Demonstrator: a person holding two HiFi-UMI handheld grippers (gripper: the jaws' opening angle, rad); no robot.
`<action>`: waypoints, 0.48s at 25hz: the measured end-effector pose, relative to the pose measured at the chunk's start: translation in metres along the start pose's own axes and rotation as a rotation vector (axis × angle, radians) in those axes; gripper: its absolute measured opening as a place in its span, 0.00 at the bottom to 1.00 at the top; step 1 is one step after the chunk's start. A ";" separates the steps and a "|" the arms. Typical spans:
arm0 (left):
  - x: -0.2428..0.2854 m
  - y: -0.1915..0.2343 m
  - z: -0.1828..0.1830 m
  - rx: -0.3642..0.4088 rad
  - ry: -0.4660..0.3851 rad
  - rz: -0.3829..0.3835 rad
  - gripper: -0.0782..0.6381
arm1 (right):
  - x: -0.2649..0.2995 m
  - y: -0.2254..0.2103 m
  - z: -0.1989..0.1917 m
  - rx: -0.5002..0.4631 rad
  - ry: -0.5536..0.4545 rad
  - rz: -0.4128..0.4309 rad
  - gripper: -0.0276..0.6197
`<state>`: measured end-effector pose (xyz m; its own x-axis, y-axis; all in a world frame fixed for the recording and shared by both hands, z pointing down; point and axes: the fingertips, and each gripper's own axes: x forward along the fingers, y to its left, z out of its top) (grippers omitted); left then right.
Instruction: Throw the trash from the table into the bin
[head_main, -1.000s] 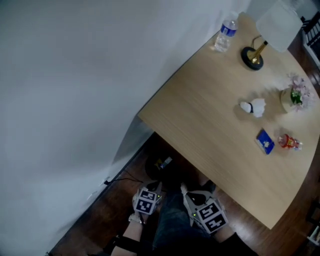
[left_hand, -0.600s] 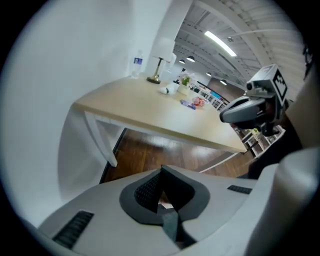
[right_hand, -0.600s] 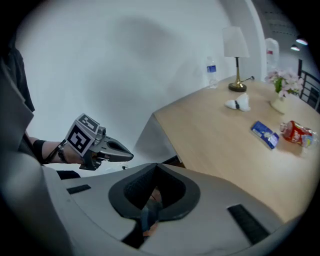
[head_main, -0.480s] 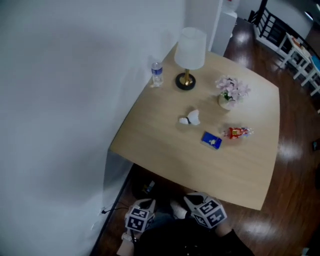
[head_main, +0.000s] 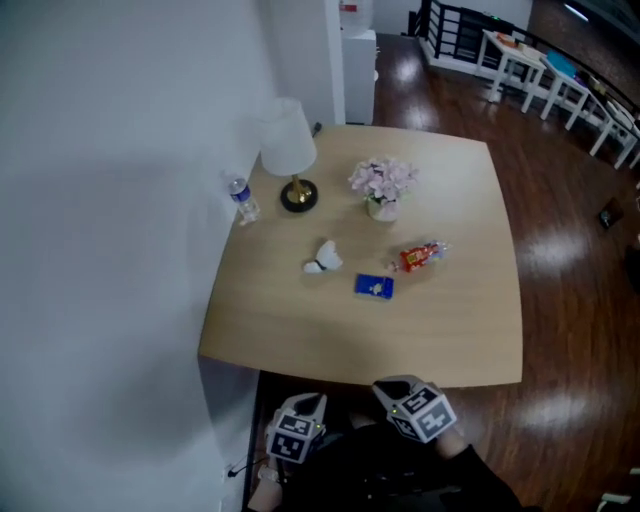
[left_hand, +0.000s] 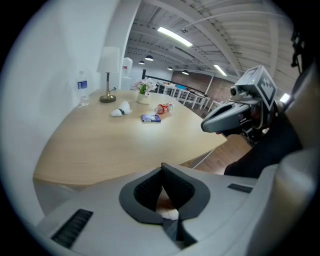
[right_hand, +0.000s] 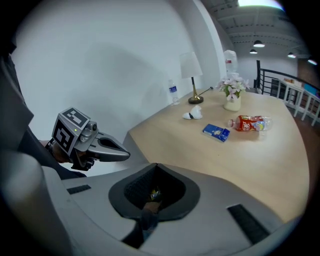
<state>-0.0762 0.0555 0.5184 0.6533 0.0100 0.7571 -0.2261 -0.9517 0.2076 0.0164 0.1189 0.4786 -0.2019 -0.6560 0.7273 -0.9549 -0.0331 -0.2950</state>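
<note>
Finding: neither tool has taken up any trash. My left tool (left_hand: 162, 171) has its jaws pressed together with nothing between them. My right tool (right_hand: 156, 169) reads the same way, tips meeting and empty. Both hang side by side below the near edge of the bench (head_main: 300, 335), short of its top and well apart from everything on it. I judge this to be a position for surveying the bench, not for reaching.

Trash count: three pieces, grouped near the middle of the bench.
- One crumpled white tissue (head_main: 323, 259).
- One blue packet (head_main: 374, 287), just beside the tissue on the near side.
- One red wrapper (head_main: 420, 256), on the right of the group.

Other items: three, along the far and wall side, where I judge they are meant to stay.
- One lamp (head_main: 288, 150).
- One water bottle (head_main: 242, 198), upright beside the lamp.
- One vase of flowers (head_main: 383, 185).

The bin shows in none of the views, so I cannot place it. The jaws must open before any pickup.
</note>
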 end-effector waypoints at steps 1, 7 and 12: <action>0.003 0.001 0.005 0.022 -0.001 -0.010 0.11 | -0.002 -0.003 0.001 0.015 -0.010 -0.018 0.05; 0.035 0.005 0.034 0.143 0.033 -0.091 0.11 | -0.009 -0.021 -0.012 0.108 -0.028 -0.088 0.05; 0.070 0.004 0.076 0.251 0.078 -0.124 0.11 | -0.009 -0.060 -0.007 0.149 -0.025 -0.096 0.05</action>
<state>0.0236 0.0291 0.5253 0.6048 0.1451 0.7831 0.0440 -0.9878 0.1491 0.0739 0.1320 0.4935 -0.1047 -0.6626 0.7416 -0.9263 -0.2065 -0.3152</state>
